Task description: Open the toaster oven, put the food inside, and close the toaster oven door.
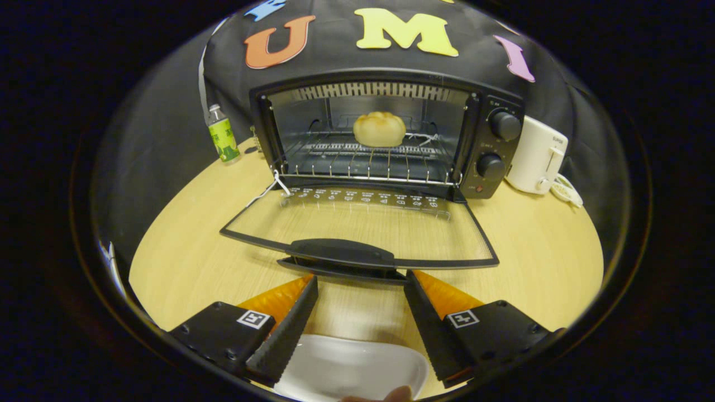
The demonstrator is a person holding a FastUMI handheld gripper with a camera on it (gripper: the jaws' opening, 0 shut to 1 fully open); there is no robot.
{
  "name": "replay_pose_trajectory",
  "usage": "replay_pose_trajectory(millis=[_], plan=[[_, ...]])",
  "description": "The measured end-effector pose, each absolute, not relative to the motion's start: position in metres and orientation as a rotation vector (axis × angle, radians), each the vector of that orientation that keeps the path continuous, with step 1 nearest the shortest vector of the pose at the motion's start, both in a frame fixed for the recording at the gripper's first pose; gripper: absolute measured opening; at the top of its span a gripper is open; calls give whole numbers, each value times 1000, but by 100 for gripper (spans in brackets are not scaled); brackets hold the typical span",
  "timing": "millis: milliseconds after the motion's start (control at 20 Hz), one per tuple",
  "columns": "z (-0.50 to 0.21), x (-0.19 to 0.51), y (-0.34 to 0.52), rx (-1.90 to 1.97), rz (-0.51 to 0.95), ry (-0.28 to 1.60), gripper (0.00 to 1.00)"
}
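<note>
A black toaster oven (497, 151) stands at the back of the wooden table with its glass door (363, 226) folded down flat toward me. A pale bread roll (379, 129) rests on the wire rack (363, 162) inside the oven. The door's black handle (341, 254) lies just ahead of my fingertips. My gripper (360, 279) is open, with nothing between its fingers. A white dish (346, 368) sits on the table below and between the fingers, and it holds nothing.
A small bottle with a green label (222, 135) stands left of the oven. A white toaster (537, 156) with a coiled cord (567, 190) stands to its right. Bare wooden tabletop (184, 257) lies either side of the lowered door. A fingertip (396, 395) shows by the dish.
</note>
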State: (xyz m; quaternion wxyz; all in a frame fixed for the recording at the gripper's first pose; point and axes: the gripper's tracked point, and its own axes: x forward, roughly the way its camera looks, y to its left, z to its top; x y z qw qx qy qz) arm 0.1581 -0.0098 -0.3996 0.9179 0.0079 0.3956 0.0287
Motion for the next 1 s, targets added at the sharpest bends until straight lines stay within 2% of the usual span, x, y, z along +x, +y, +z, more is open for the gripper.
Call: replay_pose_trajectory(millis=[700, 1000], plan=[[-254, 239, -20, 138, 34, 424, 98], [-173, 212, -17, 119, 30, 279, 100]])
